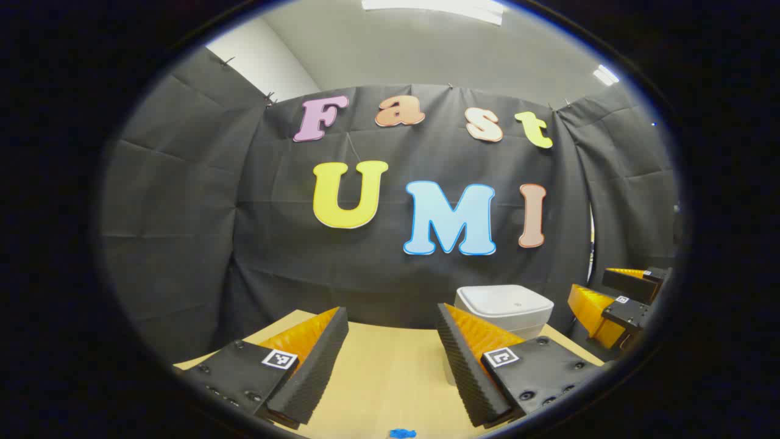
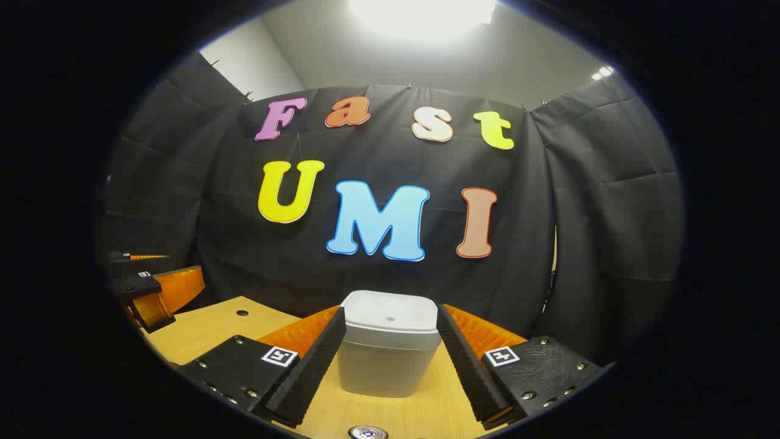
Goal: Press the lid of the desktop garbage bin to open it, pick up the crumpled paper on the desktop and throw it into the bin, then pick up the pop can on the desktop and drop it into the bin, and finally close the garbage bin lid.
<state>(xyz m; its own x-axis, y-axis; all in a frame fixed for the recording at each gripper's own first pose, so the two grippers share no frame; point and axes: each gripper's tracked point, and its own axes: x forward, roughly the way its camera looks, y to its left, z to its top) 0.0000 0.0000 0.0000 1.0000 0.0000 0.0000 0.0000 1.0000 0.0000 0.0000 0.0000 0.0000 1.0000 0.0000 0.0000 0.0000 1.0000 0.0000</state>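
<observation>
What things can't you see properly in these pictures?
- Pop can, right gripper view: just its top peeks in; the bottom edge cuts off the rest.
- Small blue thing, left gripper view: cut by the bottom edge, too small to name.
- Garbage bin, left gripper view: the left gripper's own finger hides its lower part.
- Inside the bin: the lid is down in the right gripper view.

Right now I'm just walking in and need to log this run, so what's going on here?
A person holds two grippers over a wooden table, both open and holding nothing. The right gripper faces a white bin, whose lid is down; the bin appears between its fingers, though contact isn't clear. The left gripper hovers beside it. A can top sits near the right gripper, and a small blue bit lies below the left. Nothing looks binned yet.
</observation>
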